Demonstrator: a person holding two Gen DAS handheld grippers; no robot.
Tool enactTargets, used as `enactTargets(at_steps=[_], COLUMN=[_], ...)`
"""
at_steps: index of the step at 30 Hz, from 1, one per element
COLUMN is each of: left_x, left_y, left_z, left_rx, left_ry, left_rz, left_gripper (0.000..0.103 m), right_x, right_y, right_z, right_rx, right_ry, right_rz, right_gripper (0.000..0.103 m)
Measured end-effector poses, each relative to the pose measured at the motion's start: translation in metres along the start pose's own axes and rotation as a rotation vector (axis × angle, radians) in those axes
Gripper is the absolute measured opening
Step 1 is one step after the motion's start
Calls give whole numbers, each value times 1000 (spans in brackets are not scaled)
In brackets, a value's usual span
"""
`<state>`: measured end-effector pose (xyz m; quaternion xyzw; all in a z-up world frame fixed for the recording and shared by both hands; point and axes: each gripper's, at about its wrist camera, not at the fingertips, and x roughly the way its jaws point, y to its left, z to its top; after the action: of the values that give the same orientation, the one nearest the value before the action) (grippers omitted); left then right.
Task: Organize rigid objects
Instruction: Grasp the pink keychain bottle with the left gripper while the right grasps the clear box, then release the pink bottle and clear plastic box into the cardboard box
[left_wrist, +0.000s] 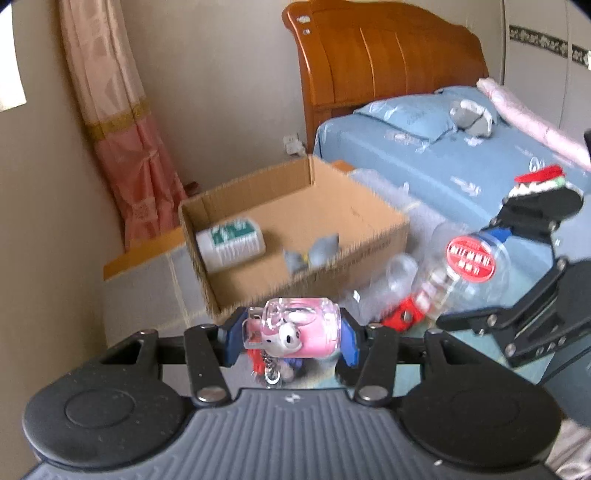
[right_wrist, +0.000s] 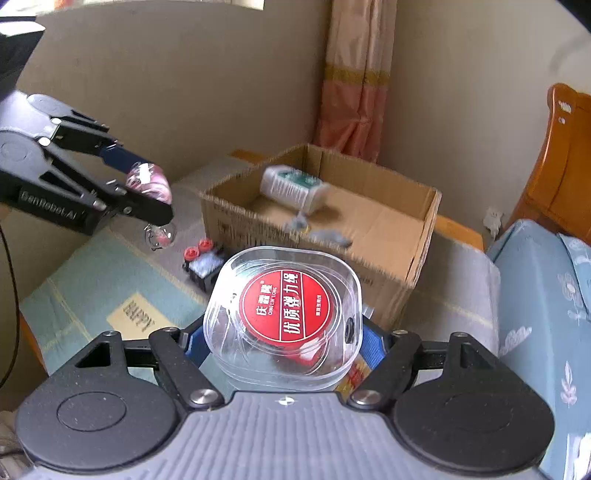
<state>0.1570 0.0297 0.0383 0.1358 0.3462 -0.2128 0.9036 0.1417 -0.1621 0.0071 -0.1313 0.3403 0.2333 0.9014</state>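
The left gripper (left_wrist: 291, 338) is clamped on a small pink-and-clear charm bottle (left_wrist: 295, 332), whose long axis runs crosswise between the blue pads, one end against each; a little pig figure faces back toward the camera and a chain dangles under it. The right gripper (right_wrist: 282, 332) is closed on a clear square plastic case (right_wrist: 282, 317) with a round red label, held nearly flat, label up and tipped slightly toward the camera. Both grippers point downward at a slant toward the open cardboard box (right_wrist: 399, 266), held in the air short of its near wall, well above the patterned cloth (right_wrist: 92, 280). The box sits at the cloth's far edge, by the wall; inside lie a white bottle with a green label (right_wrist: 291, 184) on its side and some grey bits, too blurred to name. A black block with red knobs (right_wrist: 203, 264) rests on the cloth near the box's front corner. The case hides the right pads' tips.
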Motion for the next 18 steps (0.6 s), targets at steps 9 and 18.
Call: enactTargets(at_steps=[9, 18], left_x=[15, 64], left_y=[12, 30], left_z=[58, 69], left_rx=[11, -28], left_ry=[-34, 28], left_rz=[23, 45], left_gripper=[50, 50], right_x=[1, 12], right_y=[-23, -36], right_z=[29, 50], right_rx=[-9, 12], right_ry=[-35, -44], right_rz=[-14, -27], right_gripper=[81, 81])
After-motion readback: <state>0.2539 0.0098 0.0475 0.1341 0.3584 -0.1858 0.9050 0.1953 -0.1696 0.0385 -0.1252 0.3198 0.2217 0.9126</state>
